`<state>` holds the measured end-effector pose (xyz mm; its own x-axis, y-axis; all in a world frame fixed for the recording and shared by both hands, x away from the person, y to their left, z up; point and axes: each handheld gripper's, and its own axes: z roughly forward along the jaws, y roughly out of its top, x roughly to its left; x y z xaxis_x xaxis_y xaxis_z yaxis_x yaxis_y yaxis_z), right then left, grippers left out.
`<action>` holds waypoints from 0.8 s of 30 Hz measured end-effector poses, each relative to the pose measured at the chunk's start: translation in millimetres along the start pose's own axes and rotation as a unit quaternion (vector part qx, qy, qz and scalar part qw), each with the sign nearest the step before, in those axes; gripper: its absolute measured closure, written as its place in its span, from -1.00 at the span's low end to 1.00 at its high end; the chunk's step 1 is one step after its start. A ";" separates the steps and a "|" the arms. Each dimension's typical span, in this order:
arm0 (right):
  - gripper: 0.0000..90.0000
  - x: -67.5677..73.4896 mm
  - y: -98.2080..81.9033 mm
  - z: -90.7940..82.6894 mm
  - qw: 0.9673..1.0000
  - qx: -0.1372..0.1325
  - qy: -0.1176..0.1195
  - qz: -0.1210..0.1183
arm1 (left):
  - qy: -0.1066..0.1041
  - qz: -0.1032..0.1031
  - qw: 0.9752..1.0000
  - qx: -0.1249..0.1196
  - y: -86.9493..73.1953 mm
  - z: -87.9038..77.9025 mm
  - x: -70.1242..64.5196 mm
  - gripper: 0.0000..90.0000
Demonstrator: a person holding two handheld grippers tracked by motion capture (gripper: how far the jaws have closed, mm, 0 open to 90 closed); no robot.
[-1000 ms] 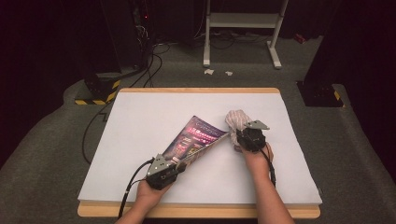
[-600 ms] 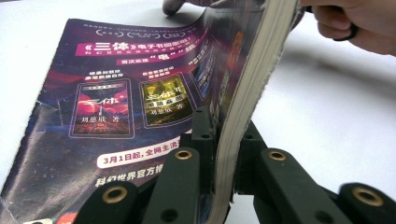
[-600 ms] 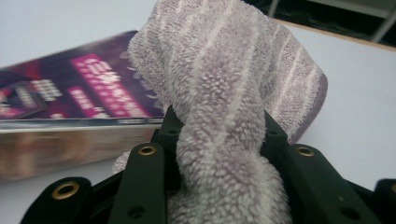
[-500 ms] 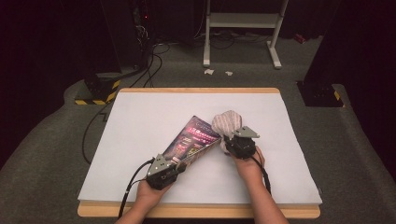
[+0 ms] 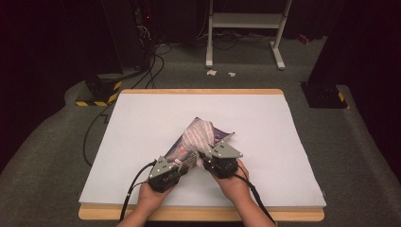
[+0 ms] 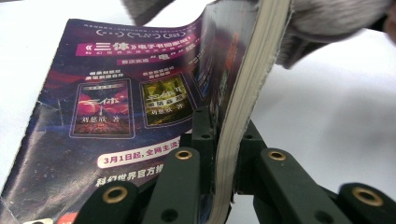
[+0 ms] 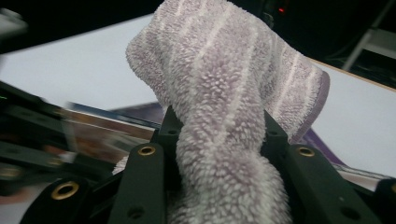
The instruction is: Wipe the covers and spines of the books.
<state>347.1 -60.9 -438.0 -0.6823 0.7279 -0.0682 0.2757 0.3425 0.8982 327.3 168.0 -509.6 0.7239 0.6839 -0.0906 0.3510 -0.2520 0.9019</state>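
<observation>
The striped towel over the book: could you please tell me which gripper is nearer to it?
Right. The right gripper is shut on the striped towel, bunched between its jaws. The left gripper clamps the book at its near edge, apart from the towel.

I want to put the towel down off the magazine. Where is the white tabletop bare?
Bare: the white tabletop left of the magazine, its far strip, and right of the right gripper. Crowded: front centre, around both grippers, magazine and towel.

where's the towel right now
In the high view the towel sits mid-table, bunched in the right gripper, draped over the magazine.
</observation>
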 end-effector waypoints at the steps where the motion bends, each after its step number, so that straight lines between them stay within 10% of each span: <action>1: 0.41 3.3 1.5 -0.9 1.000 -0.003 0.005 -0.002 | 0.000 0.000 1.000 0.000 0.0 0.0 -0.2 0.83; 16: 0.40 36.8 21.5 -11.6 0.998 -0.039 0.057 0.001 | 0.004 0.006 1.000 -0.001 0.1 -0.1 -0.6 0.82; 24: 0.40 33.9 15.3 1.1 0.999 -0.013 0.035 -0.007 | 0.002 0.006 1.000 0.002 0.1 0.5 -1.3 0.82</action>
<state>328.9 -30.3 -427.0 -0.7313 0.6802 -0.0512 0.2487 0.3357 0.9085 326.7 166.8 -509.5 0.7255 0.6837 -0.0782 0.3445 -0.2625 0.9013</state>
